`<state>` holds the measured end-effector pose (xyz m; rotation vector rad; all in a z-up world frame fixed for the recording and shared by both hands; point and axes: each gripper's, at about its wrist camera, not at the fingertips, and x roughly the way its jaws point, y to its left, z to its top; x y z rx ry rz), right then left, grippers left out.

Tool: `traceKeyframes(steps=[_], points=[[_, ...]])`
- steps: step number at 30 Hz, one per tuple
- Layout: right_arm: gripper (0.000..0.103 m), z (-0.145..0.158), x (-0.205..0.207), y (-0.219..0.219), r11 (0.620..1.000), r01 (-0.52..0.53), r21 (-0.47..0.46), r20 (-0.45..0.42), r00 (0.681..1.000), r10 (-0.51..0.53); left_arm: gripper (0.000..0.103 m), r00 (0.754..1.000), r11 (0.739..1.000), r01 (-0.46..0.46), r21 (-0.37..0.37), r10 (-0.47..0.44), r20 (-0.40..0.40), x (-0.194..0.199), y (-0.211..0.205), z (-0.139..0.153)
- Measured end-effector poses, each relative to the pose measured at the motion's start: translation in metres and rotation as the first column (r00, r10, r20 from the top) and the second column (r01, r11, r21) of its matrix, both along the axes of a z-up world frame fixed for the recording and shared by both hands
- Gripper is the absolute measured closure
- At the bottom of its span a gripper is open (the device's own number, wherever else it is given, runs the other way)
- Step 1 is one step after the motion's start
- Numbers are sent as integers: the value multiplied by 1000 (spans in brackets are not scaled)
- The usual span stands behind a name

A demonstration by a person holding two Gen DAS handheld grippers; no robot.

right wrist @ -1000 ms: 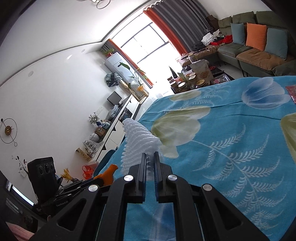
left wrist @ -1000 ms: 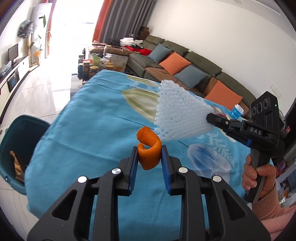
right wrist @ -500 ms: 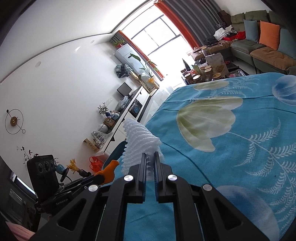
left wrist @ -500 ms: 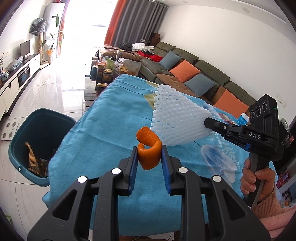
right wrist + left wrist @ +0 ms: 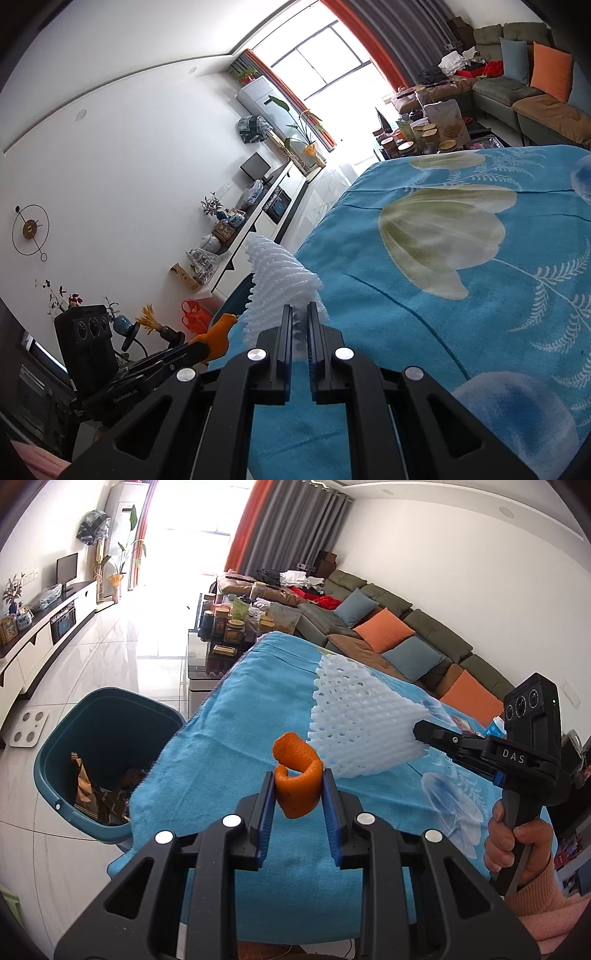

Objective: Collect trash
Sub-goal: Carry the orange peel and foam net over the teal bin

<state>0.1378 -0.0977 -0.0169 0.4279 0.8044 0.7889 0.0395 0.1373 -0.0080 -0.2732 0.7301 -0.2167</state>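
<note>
Orange peel gripped in your left tool and white foam netting in your right tool, you are carrying both over the surface toward the teal bin, needing release above it.

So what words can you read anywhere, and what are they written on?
"DAS": white letters on the black body of the right tongs, seen from the left wrist view.
"GenRobot.AI": small print on the black body of the left tongs, seen from the right wrist view; it is faint, so this reading is unsure.
The jars on the coffee table and the blue-capped bottle have labels, but they are too small to read.
</note>
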Motion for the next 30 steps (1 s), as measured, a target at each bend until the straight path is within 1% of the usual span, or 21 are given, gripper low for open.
traceKeyframes(steps=[9, 15, 24, 30], points=[[97, 0, 10, 29, 999, -46, -3, -4, 999, 46, 78, 998, 998, -57, 2, 57, 6, -5, 25, 3], [97, 1, 18, 55, 996, -82, -22, 3, 997, 82, 78, 994, 994, -105, 7, 105, 7, -3, 44, 4], [97, 3, 31, 98, 989, -136, -51, 12, 991, 136, 78, 982, 981, -191, 23, 191, 8, 3, 76, 3], [97, 2, 41, 129, 984, -156, -81, 17, 987, 158, 78, 969, 968, -246, 41, 246, -16, 11, 95, -5]])
